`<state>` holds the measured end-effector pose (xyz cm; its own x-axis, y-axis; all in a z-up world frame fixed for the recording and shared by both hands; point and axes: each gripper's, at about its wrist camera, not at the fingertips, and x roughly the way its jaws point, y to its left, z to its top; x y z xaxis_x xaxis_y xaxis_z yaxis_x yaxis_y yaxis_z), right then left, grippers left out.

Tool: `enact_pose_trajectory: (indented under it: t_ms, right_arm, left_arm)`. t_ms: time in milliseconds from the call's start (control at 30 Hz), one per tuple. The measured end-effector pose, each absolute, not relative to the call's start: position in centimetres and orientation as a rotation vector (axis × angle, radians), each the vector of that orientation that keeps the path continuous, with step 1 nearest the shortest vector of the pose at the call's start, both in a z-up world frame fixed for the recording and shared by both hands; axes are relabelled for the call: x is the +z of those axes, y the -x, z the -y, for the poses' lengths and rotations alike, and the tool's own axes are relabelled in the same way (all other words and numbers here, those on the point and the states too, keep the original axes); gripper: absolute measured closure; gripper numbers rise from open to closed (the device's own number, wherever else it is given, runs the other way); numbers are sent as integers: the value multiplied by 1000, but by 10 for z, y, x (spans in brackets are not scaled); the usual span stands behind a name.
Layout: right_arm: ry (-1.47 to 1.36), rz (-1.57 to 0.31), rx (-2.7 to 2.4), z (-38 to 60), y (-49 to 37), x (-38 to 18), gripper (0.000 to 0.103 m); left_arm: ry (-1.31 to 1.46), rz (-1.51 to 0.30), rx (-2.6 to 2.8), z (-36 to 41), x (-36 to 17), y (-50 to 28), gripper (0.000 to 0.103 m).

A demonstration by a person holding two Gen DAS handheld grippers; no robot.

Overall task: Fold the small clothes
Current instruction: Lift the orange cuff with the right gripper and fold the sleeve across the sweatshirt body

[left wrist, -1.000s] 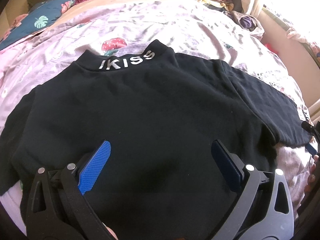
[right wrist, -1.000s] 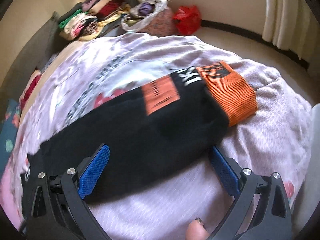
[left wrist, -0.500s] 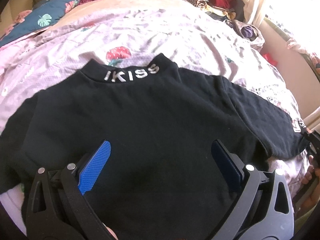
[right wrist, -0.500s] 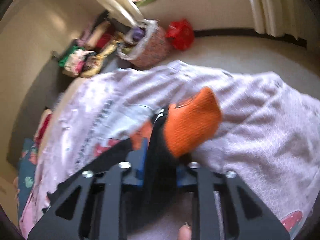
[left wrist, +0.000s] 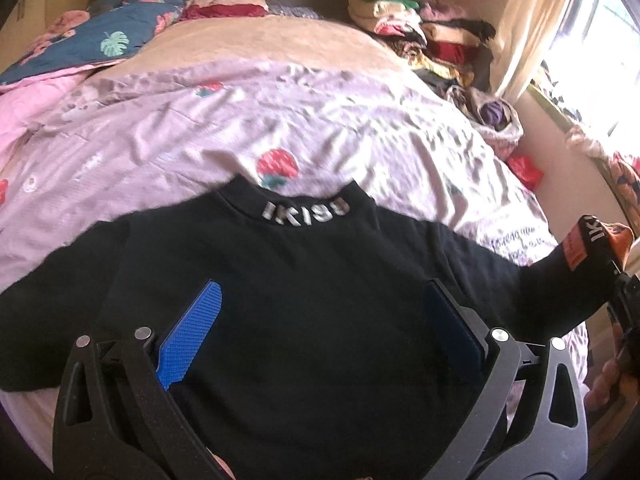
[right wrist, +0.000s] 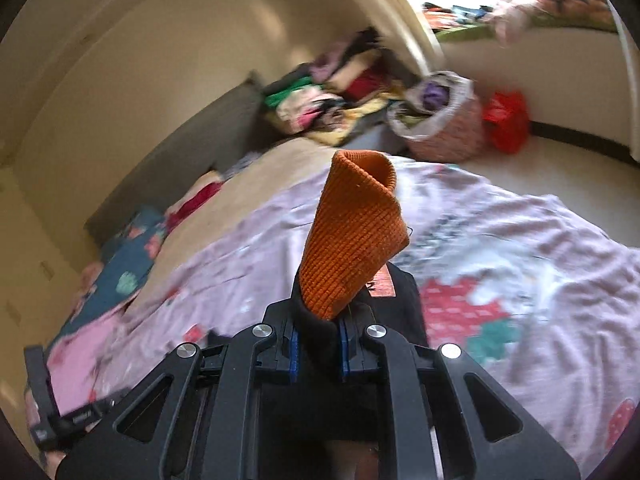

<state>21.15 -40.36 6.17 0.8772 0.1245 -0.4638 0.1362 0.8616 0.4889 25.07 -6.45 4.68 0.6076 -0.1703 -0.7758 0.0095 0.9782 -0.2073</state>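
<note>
So far the fold has barely begun: the black top [left wrist: 304, 304] lies flat on the bed [left wrist: 200, 136], the right gripper [right wrist: 318, 350] clamps its orange cuff [right wrist: 352, 236], raised, while the left gripper [left wrist: 320, 320] hovers wide apart. Both sleeves and the body fold remain.

A: Where is open room seen?

B: Bare sheet [left wrist: 168, 148] is seen beyond the shirt [left wrist: 320, 300] collar and to its left.

A: And what is blocked?

B: The far edge is crowded by pillows [left wrist: 120, 28] and a clothes pile [left wrist: 424, 28]. The right side is taken up by the raised sleeve [left wrist: 568, 276] and a basket [right wrist: 440, 120] beside the bed.
</note>
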Motion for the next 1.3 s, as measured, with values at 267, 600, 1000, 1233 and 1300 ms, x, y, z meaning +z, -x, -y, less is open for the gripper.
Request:
enact_pose_trajectory:
  t_ms: [267, 600, 1000, 1233, 1300]
  right_arm:
    - [-420, -523, 140, 330, -229, 84, 90]
    - [-305, -543, 280, 234, -236, 96, 90]
    - [-163, -644, 448, 124, -242, 50, 89]
    - [-51, -747, 580, 86, -231, 19, 40]
    - [-31, -750, 636, 85, -218, 17, 40]
  left_arm:
    - [250, -872, -107, 29, 65, -249, 8]
    - [420, -844, -140, -26, 70, -247, 8]
    - [572, -846, -167, -83, 49, -236, 8]
    - [557, -906, -194, -88, 22, -231, 8]
    - [550, -922, -198, -86, 16, -231, 8]
